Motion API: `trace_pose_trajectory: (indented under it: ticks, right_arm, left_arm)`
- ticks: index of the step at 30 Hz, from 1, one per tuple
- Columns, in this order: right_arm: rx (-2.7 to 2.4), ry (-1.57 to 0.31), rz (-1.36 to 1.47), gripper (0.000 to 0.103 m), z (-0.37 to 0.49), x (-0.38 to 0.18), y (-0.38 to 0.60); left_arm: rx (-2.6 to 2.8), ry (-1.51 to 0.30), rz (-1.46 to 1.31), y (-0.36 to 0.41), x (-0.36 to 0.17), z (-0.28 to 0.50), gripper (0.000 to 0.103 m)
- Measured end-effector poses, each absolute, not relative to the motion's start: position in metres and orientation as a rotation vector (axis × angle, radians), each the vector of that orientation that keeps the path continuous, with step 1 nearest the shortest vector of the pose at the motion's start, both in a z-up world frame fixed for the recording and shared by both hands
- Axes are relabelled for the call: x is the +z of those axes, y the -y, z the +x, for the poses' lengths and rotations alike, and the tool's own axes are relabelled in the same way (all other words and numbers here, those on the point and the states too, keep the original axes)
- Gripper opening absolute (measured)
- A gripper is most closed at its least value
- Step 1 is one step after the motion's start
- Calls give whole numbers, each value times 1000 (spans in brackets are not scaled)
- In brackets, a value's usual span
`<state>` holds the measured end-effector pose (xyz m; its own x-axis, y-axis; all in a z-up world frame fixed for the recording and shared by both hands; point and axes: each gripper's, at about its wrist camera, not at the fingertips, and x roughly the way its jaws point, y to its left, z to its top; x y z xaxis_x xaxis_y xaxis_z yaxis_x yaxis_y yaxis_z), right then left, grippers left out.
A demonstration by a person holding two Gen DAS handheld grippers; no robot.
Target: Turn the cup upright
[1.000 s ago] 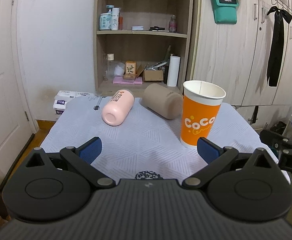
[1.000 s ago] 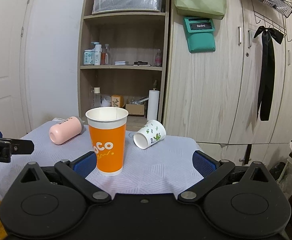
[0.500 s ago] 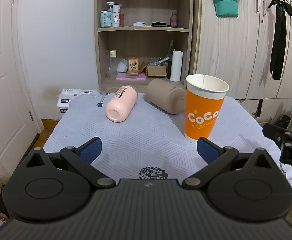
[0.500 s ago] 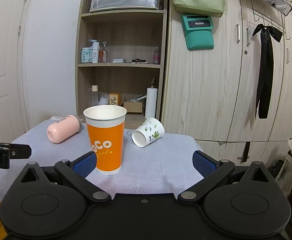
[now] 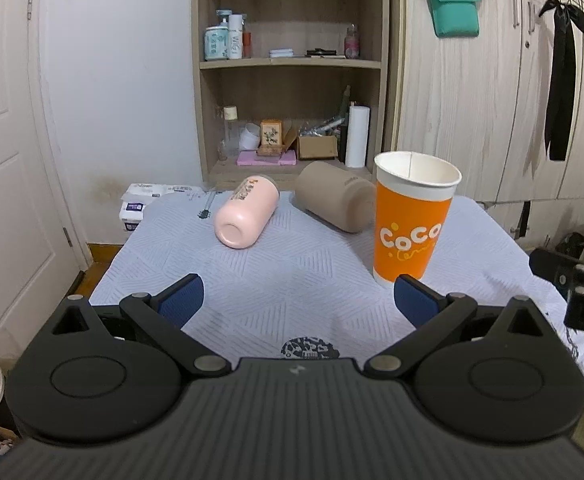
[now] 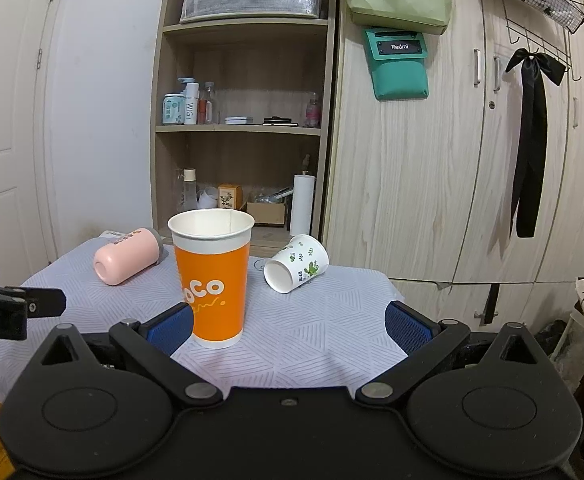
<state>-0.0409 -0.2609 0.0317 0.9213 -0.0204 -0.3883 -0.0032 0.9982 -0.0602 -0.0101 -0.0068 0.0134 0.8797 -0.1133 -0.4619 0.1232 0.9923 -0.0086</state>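
Orange paper cup stood upright near the bench's front edge; three others lay tipped behind it. Both the left tongs and right tongs were apart, empty. Reaching past, a finger might topple the light upright cup.

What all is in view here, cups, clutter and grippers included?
Orange cup: 1, orange and white, upright, table centre.
Pink cup: 1, on its side, rear left.
Tan cup: 1, on its side, behind the orange cup.
Leaf-print cup: 1, white and green, on its side, rear right.
Table: 1, pale patterned cloth.
Shelf unit: 1, wood, holding bottles and boxes.
Teal pouch: 1, on the wardrobe.
Black ribbon: 1, hanging.
Left gripper: jaws open, empty.
Right gripper: jaws open, empty.
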Motion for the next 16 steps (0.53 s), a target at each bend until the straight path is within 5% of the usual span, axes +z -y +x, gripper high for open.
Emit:
trace_pose_trajectory:
  ticks: [16]
  right_arm:
    - [-15,-404,-64,103,-41,31,261]
  left_arm:
    - [-69,-464,21,4,10,-10,103]
